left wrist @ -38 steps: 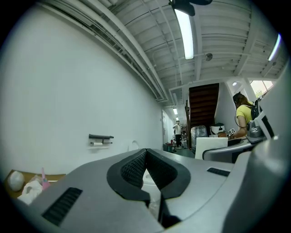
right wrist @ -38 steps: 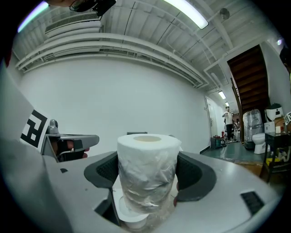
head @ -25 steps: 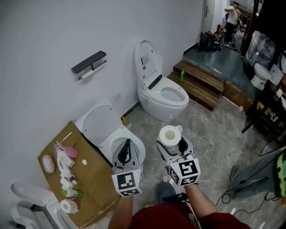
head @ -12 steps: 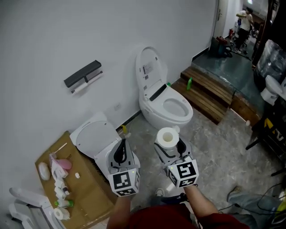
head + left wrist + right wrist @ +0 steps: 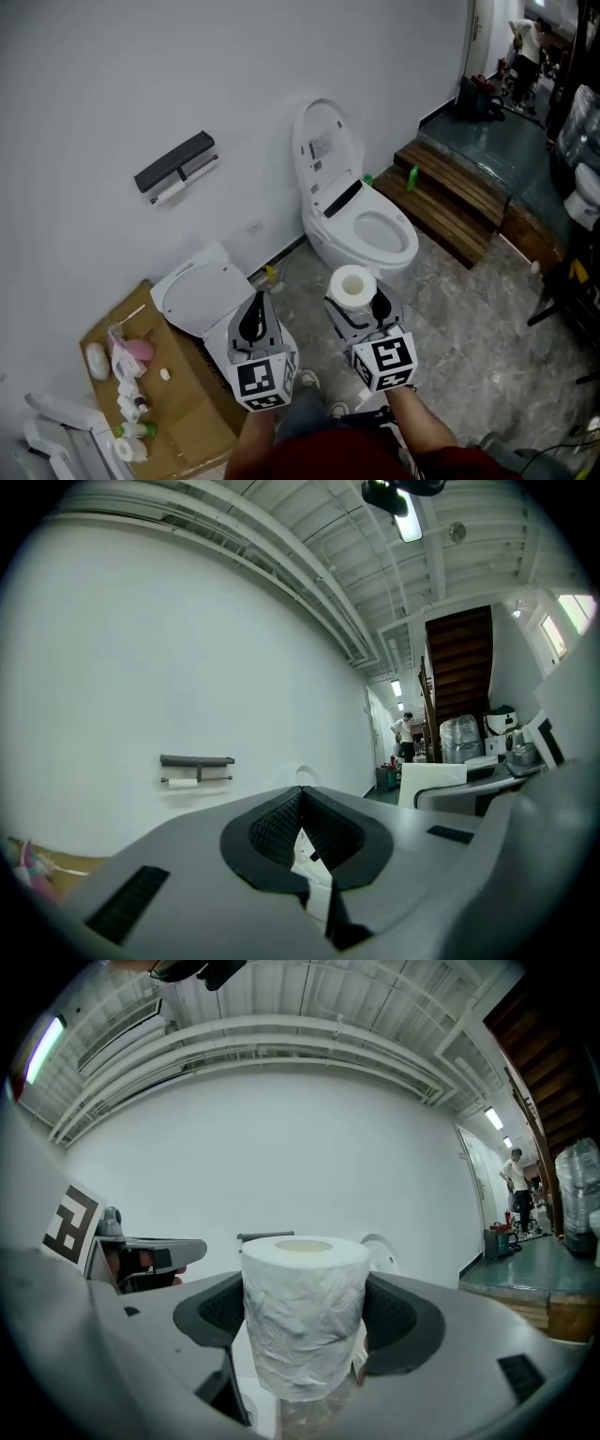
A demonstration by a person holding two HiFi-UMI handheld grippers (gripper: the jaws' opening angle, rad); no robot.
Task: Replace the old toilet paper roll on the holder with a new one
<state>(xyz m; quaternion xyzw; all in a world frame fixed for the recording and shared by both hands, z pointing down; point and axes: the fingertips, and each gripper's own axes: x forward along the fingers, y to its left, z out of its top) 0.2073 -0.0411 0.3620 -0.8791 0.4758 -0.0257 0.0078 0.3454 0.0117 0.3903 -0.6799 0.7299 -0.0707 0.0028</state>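
A dark wall holder [image 5: 175,160] carries the old, nearly spent roll [image 5: 170,192] on its bar; it also shows far off as the holder [image 5: 196,761] with the roll [image 5: 182,783] beneath it. My right gripper [image 5: 358,302] is shut on a new white toilet paper roll [image 5: 352,285], held upright; in the right gripper view the new roll [image 5: 303,1314] fills the space between the jaws. My left gripper [image 5: 255,314] is shut with nothing in it, its black pads [image 5: 281,825] meeting. Both grippers hang level, well short of the wall.
A white toilet [image 5: 356,211] with raised lid stands against the wall, right of the holder. A second toilet [image 5: 208,300] sits below my left gripper. A cardboard sheet [image 5: 178,394] with bottles lies at lower left. Wooden steps [image 5: 459,206] rise at the right. A person [image 5: 530,42] stands far off.
Both grippers have moved together toward the wall with the roll still held. The view has shifted, so the holder and the toilets now sit closer and further right.
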